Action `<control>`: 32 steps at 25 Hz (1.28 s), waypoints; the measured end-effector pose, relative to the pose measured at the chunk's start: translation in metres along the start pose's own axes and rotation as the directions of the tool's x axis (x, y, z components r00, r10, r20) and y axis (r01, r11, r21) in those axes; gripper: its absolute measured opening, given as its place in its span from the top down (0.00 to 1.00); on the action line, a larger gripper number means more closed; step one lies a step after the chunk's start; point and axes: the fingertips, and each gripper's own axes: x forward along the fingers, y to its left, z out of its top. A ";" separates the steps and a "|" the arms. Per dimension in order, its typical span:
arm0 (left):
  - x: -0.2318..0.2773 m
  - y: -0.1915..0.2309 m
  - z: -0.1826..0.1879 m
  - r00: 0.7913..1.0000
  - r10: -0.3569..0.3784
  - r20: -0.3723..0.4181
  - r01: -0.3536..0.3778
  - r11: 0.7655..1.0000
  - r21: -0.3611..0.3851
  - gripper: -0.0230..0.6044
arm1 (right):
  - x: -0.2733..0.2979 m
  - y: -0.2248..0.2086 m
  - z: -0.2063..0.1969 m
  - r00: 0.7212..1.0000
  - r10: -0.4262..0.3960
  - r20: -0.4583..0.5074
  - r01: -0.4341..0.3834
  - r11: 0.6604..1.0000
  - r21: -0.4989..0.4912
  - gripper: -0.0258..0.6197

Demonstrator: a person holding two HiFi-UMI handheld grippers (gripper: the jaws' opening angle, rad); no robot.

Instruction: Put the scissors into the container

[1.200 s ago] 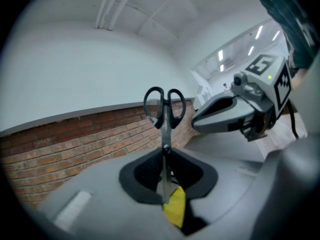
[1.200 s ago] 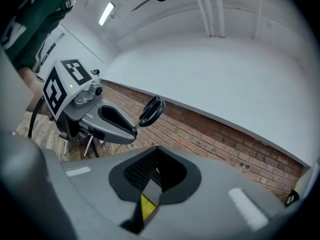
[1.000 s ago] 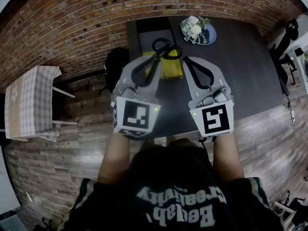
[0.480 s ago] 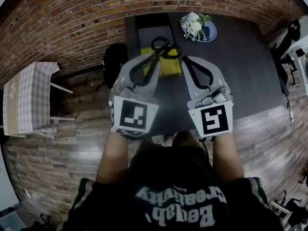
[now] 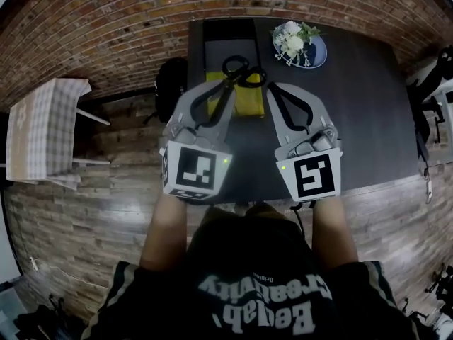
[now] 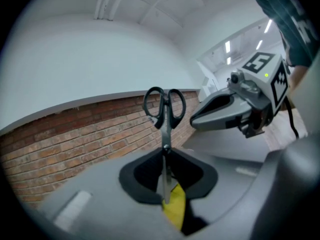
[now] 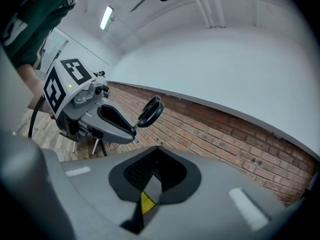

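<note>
Gripping the scissors [image 6: 164, 134] by the closed blades, the left hand-held gripper [image 5: 225, 94] is clenched on them, with the two black handle loops projecting forward beyond the jaw tips. In the head view the scissors sit above the yellow container [image 5: 252, 99], which rests on the dark counter [image 5: 354, 112]. The handle loops lie near the far edge of the yellow container, and the scissors appear to be clear of it rather than touching. The right hand-held gripper [image 5: 277, 99] is positioned just to the right of the yellow container, level with the left one. Its jaws are closed together with nothing between them. A plate of white flowers [image 5: 296, 42] stands beyond and to the right of the yellow container, well apart from both grippers. Task status: pickup is complete and the scissors are carried over the yellow container, but insertion is not yet done. Remaining steps, as judged from this position: lower the scissors into the yellow container, release the left jaws, and clear the gripper. The container's opening cannot be confirmed, since the grippers cover most of it.
</note>
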 end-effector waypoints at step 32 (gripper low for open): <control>0.078 -0.016 -0.033 0.946 0.219 -0.238 -0.224 0.974 0.006 0.88 | 0.035 -0.049 -0.083 0.963 0.228 0.147 -0.241 0.968 0.076 0.95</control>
